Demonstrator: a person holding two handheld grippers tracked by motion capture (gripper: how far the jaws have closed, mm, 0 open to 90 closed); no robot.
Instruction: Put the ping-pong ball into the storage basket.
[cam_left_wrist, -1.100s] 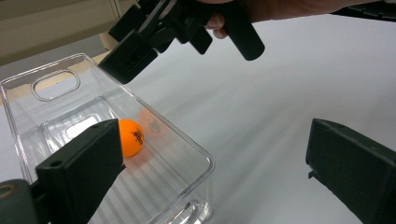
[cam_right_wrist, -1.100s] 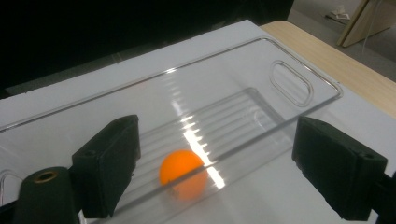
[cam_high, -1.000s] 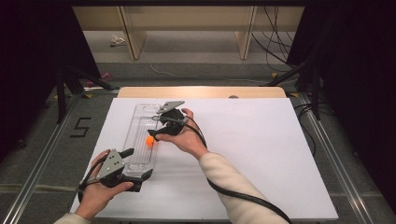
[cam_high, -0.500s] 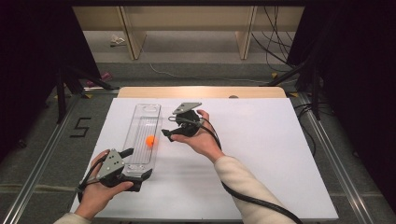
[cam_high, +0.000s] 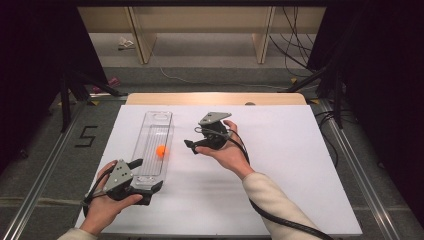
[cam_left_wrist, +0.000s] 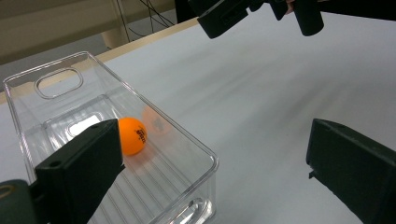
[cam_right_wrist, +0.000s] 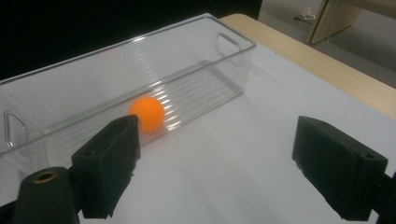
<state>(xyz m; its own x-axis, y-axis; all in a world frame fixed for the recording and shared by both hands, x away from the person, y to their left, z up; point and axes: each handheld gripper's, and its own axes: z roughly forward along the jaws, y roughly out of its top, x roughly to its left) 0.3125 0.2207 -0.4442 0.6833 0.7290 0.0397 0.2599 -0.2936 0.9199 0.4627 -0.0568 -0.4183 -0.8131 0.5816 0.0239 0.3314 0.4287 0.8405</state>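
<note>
A long clear plastic bin (cam_high: 150, 131) (cam_left_wrist: 154, 121) (cam_right_wrist: 140, 60) lies lengthwise on the left of the white table sheet (cam_high: 280, 165). An orange ball (cam_high: 161, 151) (cam_left_wrist: 132, 135) (cam_right_wrist: 146, 113) rests on its floor, about midway along. My left gripper (cam_high: 145, 175) (cam_left_wrist: 215, 140) is open at the bin's near end, its jaws standing either side of the bin's near right corner. My right gripper (cam_high: 194, 137) (cam_right_wrist: 219, 135) hovers open and empty just right of the bin, facing it. The left gripper view catches it at the top (cam_left_wrist: 261, 11).
The sheet's right half (cam_high: 300, 150) is bare. A wooden table edge (cam_high: 215, 98) runs along the far side. Black stand legs (cam_high: 325, 75) and cables (cam_high: 290, 30) stand beyond it. A "5" mark (cam_high: 86, 136) is on the floor at left.
My right gripper has drawn back to the right from over the bin, now clear of it. The ball stays in the bin. The left gripper has not moved.
</note>
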